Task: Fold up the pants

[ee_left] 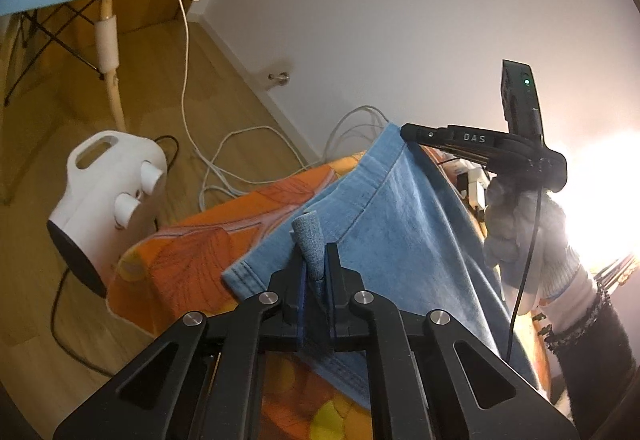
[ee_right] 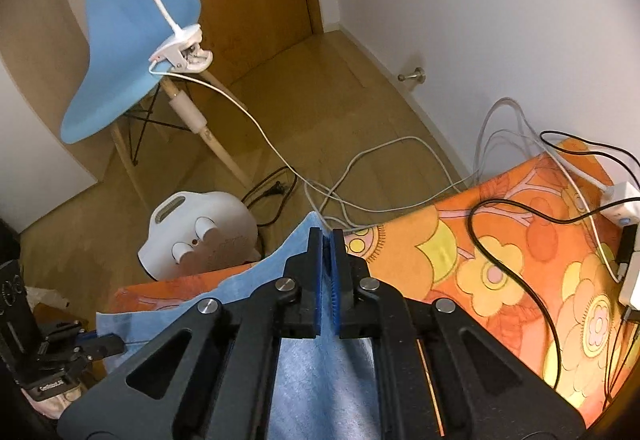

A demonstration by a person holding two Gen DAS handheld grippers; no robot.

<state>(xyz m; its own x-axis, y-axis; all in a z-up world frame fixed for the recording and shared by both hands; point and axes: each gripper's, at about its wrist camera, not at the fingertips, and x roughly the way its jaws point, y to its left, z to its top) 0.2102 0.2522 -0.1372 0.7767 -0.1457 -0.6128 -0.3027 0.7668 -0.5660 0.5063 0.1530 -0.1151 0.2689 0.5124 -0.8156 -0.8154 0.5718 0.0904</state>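
The light blue denim pants (ee_left: 400,224) hang lifted above a table with an orange flowered cloth (ee_left: 192,252). My left gripper (ee_left: 314,260) is shut on a pinched fold of the pants' hem edge. My right gripper (ee_right: 327,240) is shut on another edge of the pants (ee_right: 316,380), which drape down under it. In the left wrist view the right gripper (ee_left: 412,131) holds the top corner of the fabric, with a gloved hand (ee_left: 516,228) behind it. In the right wrist view the left gripper (ee_right: 100,346) shows at the lower left, on the cloth's edge.
A white fan heater (ee_left: 104,200) stands on the wood floor beside the table. A blue chair (ee_right: 132,36) with a clip lamp (ee_right: 182,50) stands behind it. Cables (ee_right: 360,160) trail over the floor, and a power strip (ee_right: 622,200) lies on the cloth (ee_right: 500,264).
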